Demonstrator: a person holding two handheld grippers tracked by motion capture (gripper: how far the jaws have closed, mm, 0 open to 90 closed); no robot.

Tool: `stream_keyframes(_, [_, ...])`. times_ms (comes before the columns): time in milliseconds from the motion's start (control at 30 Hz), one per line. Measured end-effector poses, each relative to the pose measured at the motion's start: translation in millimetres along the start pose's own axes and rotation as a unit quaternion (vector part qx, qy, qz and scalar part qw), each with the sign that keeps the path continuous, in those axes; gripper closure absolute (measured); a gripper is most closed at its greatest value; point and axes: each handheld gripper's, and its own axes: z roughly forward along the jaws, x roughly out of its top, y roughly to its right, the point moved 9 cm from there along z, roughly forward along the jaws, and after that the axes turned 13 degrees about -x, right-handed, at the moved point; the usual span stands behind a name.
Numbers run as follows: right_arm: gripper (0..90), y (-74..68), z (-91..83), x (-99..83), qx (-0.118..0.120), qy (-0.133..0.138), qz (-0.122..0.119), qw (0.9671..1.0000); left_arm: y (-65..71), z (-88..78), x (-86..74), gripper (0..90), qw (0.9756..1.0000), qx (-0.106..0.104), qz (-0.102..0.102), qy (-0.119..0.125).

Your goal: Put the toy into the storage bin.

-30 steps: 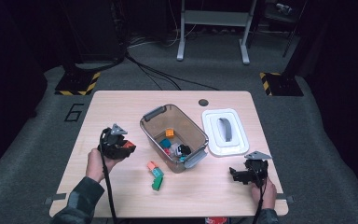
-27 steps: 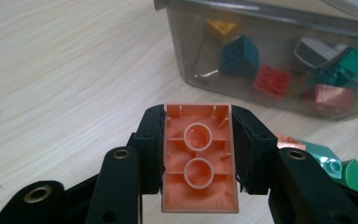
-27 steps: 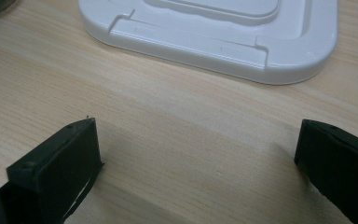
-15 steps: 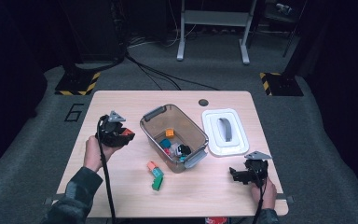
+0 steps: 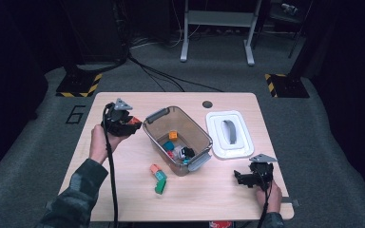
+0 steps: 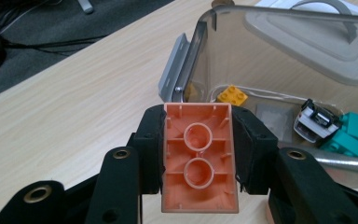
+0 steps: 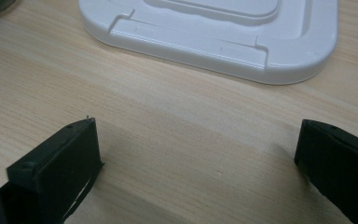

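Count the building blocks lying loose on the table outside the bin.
2: an orange block and a green block, touching, in front of the bin. Another orange one is clamped in the left tool, off the table.

Left gripper [image 6: 199,156]: jaws clamped on orange brick [image 6: 199,158], hollow underside facing the camera. Beyond: clear bin [image 6: 279,70] holding yellow brick [image 6: 232,95], teal bricks [image 6: 347,135]; wooden table [image 6: 74,98].

Lid [image 5: 229,134] right of bin [image 5: 158,124]
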Motion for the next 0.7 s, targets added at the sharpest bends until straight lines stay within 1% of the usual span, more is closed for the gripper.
stream_keyframes(200, [0.0, -0.2, -0.1, -0.2, 0.000, -0.001, 0.001, 1.0000, 3.0, 8.1, 16.3, 59.0, 0.9999, -0.003, 0.006, 0.008])
stream_keyframes(267, [0.0, -0.2, -0.1, -0.1, 0.000, -0.001, 0.000, 1.0000, 3.9, 12.0, 19.3, 59.0, 0.9999, -0.004, 0.009, 0.004])
stream_keyframes(300, [0.0, -0.3, -0.1, -0.1, 0.000, -0.001, 0.001, 1.0000, 4.7, 14.7, 20.9, 59.0, 0.9999, -0.005, 0.007, 0.006])
stream_keyframes(500, [0.0, -0.2, -0.1, -0.2, 0.000, -0.001, 0.001, 1.0000, 7.6, 25.9, 26.5, 59.0, 0.9999, -0.012, 0.013, 0.000])
stream_keyframes(567, [0.0, -0.2, -0.1, -0.1, 0.000, -0.001, 0.001, 1.0000, 9.4, 32.3, 27.8, 59.0, 0.9998, -0.016, 0.012, 0.000])
stream_keyframes(633, [0.0, -0.2, -0.1, -0.2, 0.000, -0.001, 0.001, 1.0000, 10.9, 37.4, 28.4, 58.9, 0.9996, -0.021, 0.015, -0.006])
stream_keyframes(700, [0.0, -0.2, -0.1, -0.1, 0.000, -0.001, 0.001, 1.0000, 13.5, 43.6, 29.8, 58.9, 0.9993, -0.032, 0.018, -0.003])
